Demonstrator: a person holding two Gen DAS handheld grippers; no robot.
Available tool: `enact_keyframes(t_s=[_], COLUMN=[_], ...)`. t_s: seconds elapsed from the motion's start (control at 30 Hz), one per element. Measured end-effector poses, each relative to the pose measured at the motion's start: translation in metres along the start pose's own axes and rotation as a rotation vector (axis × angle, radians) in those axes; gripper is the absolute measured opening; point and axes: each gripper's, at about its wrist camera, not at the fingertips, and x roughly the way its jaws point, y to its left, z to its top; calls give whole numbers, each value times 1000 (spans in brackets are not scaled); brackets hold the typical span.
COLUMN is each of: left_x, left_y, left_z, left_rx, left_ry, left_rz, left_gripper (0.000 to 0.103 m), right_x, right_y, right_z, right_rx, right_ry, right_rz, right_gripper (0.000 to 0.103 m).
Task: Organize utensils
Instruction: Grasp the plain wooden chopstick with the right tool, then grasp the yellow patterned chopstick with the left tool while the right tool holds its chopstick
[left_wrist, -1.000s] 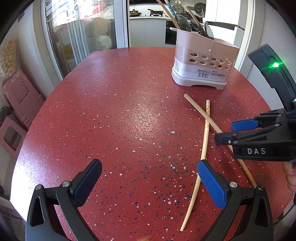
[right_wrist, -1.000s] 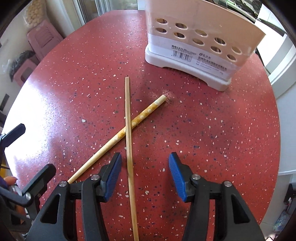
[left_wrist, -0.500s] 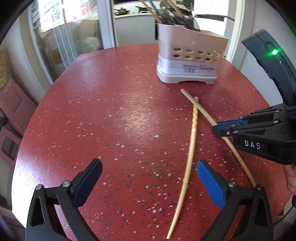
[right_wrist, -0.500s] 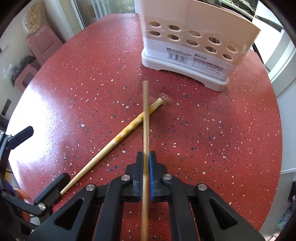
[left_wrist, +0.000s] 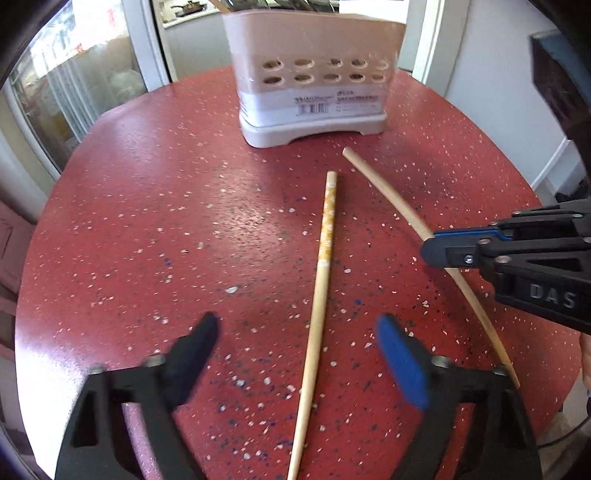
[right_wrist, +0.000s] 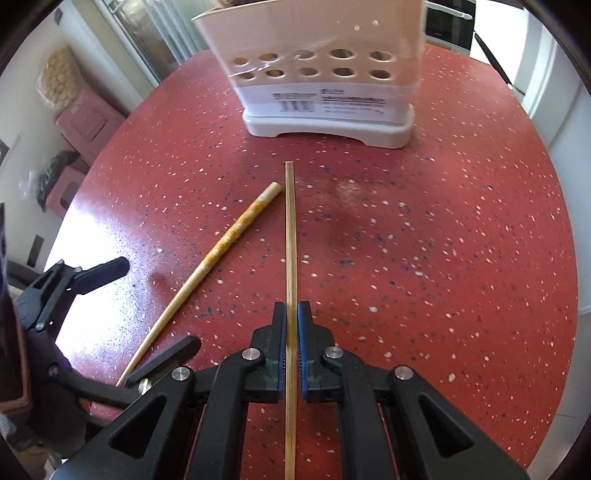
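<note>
While its two blue-padded jaws were clamped tight on a plain chopstick (right_wrist: 290, 236), the right gripper (right_wrist: 291, 314) pointed down toward a red speckled table (right_wrist: 461, 240). The plain chopstick ran straight out from between the pads toward the far side, its far tip stopping short of the white utensil holder (right_wrist: 325, 81). In the left wrist view the same gripper (left_wrist: 430, 247) entered from the right edge, pinching that stick partway along its length, with the stick's ends free on either side of the pads.

The left gripper (left_wrist: 295, 328) hung over the near part of the table with its jaws spread wide and nothing pressed between them. A patterned chopstick (left_wrist: 325, 251) lay flat on the table, its near half passing through the gap between the open jaws without touching either pad. Its yellow-patterned thick end pointed toward the holder. The two chopsticks lay apart, not crossing, the plain one to the right.

The utensil holder stood upright at the far side of the table, with two rows of round holes in its front wall and a barcode label below them. Utensil handles showed faintly above its rim.
</note>
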Motion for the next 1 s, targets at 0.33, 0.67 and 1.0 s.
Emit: enact_keyframes(t_s=[0.33, 0.67, 1.0], left_x=[6, 12, 19], left_y=[-6, -7, -7], left_z=[9, 29, 40], left_rx=[36, 72, 109], left_ry=[27, 79, 122], left_rz=[-13, -43, -61], left_gripper=[101, 101, 100], right_x=[-21, -24, -29], right_y=[-24, -27, -30], right_z=[-11, -11, -14], right_rx=[27, 44, 57], right_ry=[-19, -27, -36], right_rz=[26, 44, 69], right_gripper=[6, 6, 6])
